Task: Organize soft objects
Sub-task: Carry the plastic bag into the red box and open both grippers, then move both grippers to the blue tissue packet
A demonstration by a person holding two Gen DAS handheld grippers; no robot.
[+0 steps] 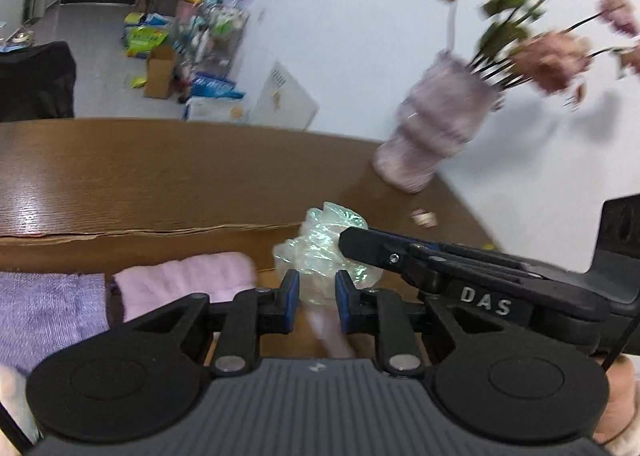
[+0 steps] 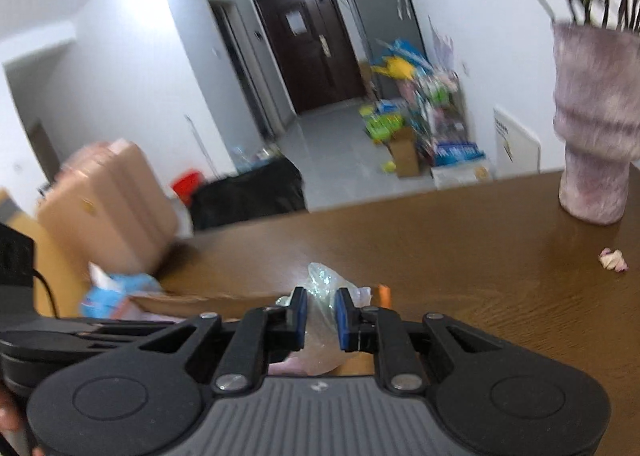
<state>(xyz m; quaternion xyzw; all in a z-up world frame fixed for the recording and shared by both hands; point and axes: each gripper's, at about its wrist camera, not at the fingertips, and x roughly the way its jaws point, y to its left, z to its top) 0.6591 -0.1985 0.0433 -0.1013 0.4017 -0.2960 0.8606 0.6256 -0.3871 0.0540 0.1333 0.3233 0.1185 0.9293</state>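
A crumpled clear iridescent plastic bag [image 1: 326, 246] with something pale pink inside is held between both grippers above an open cardboard box [image 1: 120, 234]. My left gripper [image 1: 317, 298] is shut on the bag's lower part. My right gripper [image 2: 321, 314] is shut on the same bag [image 2: 324, 284]; its black finger [image 1: 362, 242] reaches in from the right in the left wrist view. A pink fluffy cloth [image 1: 184, 280] and a purple towel [image 1: 48, 308] lie in the box below left.
The brown wooden table [image 2: 460, 256] carries a lilac vase [image 1: 434, 120] of pink flowers at the far right and a small crumpled scrap [image 2: 612, 258]. Beyond the table are a pink suitcase [image 2: 108, 200], a black bag [image 2: 248, 192] and floor clutter.
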